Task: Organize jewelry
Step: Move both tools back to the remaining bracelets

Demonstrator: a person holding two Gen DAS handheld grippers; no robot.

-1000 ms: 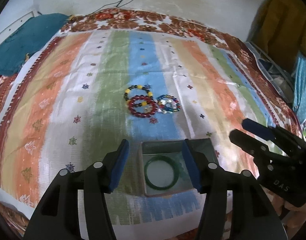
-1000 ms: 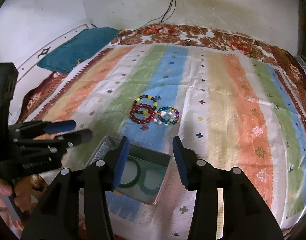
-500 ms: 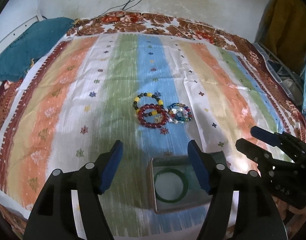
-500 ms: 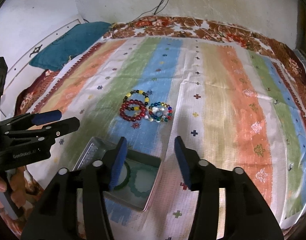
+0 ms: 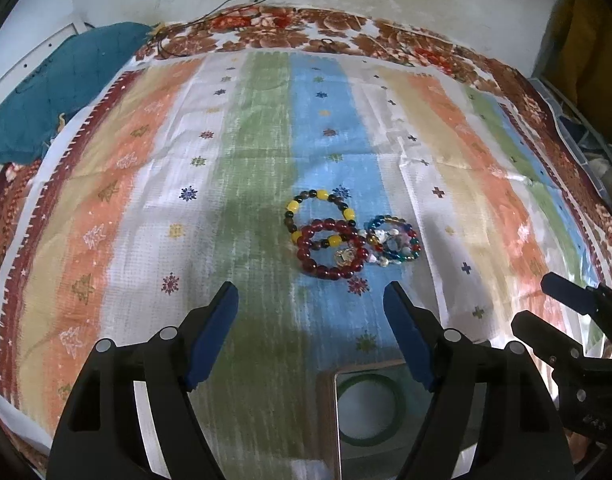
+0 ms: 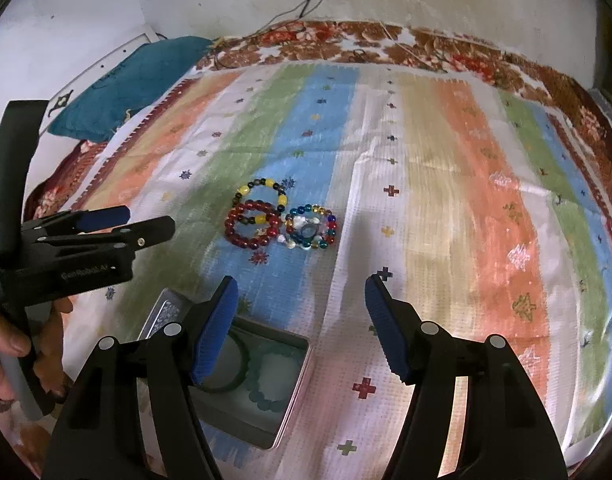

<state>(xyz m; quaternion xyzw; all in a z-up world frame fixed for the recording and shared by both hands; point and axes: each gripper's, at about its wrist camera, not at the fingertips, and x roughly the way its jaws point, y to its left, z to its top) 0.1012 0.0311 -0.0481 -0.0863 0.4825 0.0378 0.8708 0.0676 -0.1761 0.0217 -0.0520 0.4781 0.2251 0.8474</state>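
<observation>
**Bracelets clustered on striped cloth, tin nearby**

Both grippers hang wide apart and empty: left gripper point(image 5: 310, 332), right gripper point(image 6: 300, 326). At 12 o'clock from each lie the red bead bracelet point(image 5: 332, 249), yellow-and-black bracelet point(image 5: 320, 210) and multicolour bracelet point(image 5: 393, 245), touching. The metal tin point(image 6: 294, 396) at 6 o'clock holds a green bangle point(image 5: 368, 408).

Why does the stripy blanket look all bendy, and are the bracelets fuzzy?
Left wrist view: the fisheye lens curves the striped blanket near the edges; the red bead bracelet is fairly sharp, the tin box blurrier. Right wrist view: same curving, a dark shadow beside the multicolored bracelet, and the left gripper slightly blurred.
</observation>
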